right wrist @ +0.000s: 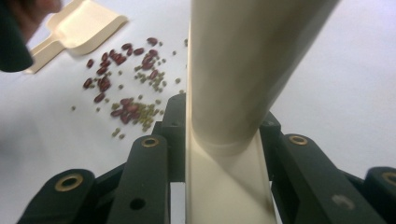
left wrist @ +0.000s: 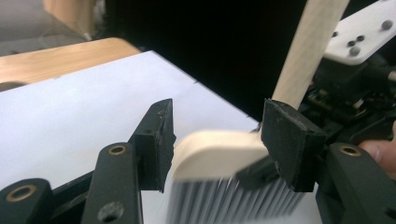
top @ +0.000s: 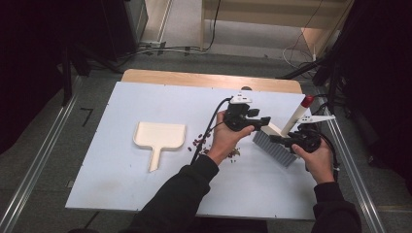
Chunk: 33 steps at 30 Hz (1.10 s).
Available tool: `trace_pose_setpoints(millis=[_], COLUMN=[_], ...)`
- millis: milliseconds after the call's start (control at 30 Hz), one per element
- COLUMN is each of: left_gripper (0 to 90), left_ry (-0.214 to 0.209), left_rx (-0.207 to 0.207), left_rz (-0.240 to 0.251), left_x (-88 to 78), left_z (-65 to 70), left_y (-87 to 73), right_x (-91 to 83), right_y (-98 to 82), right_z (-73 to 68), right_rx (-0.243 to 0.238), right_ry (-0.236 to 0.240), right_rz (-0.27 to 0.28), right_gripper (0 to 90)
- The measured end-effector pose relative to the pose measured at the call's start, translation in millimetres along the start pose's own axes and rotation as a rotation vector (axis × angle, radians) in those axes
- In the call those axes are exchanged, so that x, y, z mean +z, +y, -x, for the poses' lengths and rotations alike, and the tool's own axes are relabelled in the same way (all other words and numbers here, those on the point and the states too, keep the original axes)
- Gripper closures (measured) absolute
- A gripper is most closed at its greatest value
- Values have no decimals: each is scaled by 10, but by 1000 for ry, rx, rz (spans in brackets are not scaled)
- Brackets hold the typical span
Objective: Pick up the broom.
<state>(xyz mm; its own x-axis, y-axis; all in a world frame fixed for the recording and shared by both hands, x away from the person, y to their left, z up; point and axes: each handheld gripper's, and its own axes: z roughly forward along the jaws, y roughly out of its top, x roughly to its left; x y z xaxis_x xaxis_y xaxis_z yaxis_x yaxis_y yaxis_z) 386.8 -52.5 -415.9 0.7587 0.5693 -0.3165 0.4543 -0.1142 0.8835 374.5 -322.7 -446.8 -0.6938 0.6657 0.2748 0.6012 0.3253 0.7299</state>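
Gripping the cream handle of the brush (top: 279, 141), the right gripper (top: 286, 141) keeps its jaws clamped on it at the table's (top: 145, 194) three o'clock side. The left gripper (top: 265, 122) sits just beside, its jaws apart around the brush head without pressing it (bristles down). Beans (right wrist: 126, 79) and the dustpan (top: 160, 138) lie toward nine o'clock.

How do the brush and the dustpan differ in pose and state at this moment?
The brush is gripped at its handle by the right gripper, bristles down and handle slanting up; the dustpan lies flat and untouched on the table. The brush has a red handle tip; the dustpan is plain cream. The left gripper, jaws open, straddles the brush head; nothing is near the dustpan. Both have cream bodies and flank the spilled beans.
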Motion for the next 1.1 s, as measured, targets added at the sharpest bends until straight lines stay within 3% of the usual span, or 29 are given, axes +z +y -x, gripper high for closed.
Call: trace_pose_setpoints(millis=[333,500,867,1100], left_gripper=[406,389,326,303], left_ry=[142,210,374,434], left_rx=[-42,-64,-87,-104], left_rz=[13,-13,-55,-81], left_x=[-574,-792,-1256,-1518], left_z=[-236,-344,-468,-515], left_y=[-197,-338,-683,-860], right_x=[87,163,252,263], right_y=[91,144,203,216], right_z=[-83,-125,-171,-184], right_rx=[18,16,13,20], right_ry=[-77,-116,-144,-161], right_rz=[58,80,99,117], right_gripper=[644,645,644,644])
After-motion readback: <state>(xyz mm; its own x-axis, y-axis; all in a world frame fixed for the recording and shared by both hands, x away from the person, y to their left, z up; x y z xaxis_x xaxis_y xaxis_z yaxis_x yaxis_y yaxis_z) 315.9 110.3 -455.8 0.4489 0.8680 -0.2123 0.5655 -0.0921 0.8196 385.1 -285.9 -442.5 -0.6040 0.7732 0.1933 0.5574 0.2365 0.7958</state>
